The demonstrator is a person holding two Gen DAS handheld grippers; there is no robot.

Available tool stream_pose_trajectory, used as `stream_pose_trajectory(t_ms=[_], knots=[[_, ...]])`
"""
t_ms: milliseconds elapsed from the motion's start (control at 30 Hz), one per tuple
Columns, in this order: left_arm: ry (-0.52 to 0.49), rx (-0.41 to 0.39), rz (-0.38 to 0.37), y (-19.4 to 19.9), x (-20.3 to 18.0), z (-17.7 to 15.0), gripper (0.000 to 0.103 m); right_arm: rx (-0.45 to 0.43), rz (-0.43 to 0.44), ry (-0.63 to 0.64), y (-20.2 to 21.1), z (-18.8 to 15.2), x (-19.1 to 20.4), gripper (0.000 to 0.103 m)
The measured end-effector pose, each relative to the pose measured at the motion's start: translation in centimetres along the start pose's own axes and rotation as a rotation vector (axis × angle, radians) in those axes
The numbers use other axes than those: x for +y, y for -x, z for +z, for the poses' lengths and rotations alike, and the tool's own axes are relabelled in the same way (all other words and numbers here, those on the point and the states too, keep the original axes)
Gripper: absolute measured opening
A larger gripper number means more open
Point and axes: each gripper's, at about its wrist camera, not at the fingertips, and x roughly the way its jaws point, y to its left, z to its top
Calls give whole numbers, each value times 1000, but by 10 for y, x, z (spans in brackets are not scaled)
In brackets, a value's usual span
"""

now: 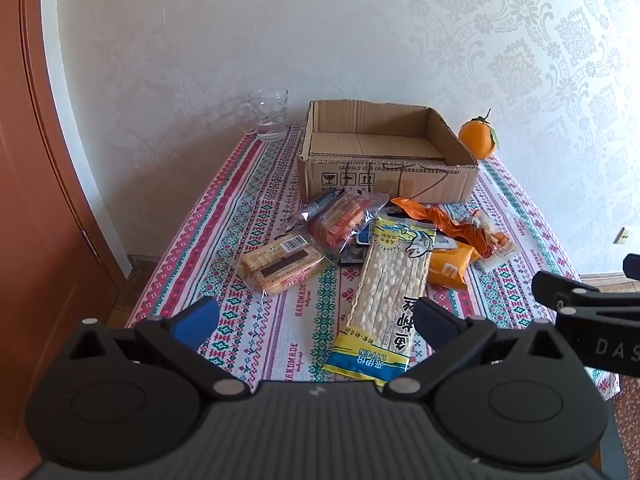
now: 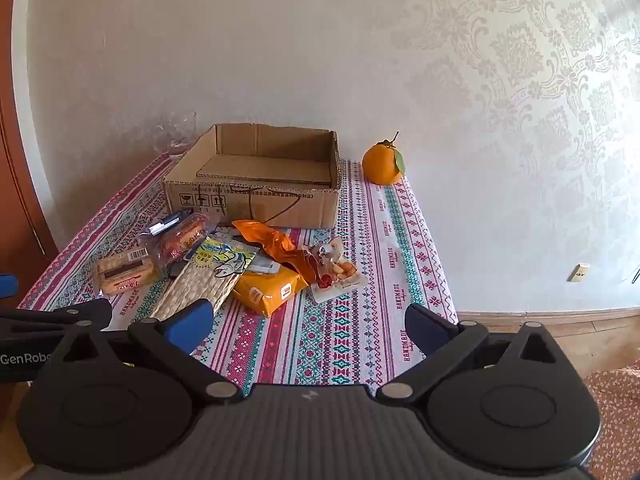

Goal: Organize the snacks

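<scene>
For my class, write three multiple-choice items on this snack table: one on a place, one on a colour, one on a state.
1. Where is the clear glass mug?
A. left of the box
B. inside the box
C. on the snacks

2. What colour is the round fruit with a leaf?
A. green
B. orange
C. purple

3. What is in the open brown cardboard box?
A. snack packs
B. the mug
C. nothing

Answers: 1 A, it stands beside the box's left wall; 2 B, its skin is orange; 3 C, only its bare floor shows.
</scene>
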Motion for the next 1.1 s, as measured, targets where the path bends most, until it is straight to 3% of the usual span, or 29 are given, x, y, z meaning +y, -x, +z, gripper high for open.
stream_pose_trajectory(t_ms=[1100], knots=[[-2, -2, 1, 1, 0, 1, 102, -7, -4, 3, 3, 0, -1, 103]])
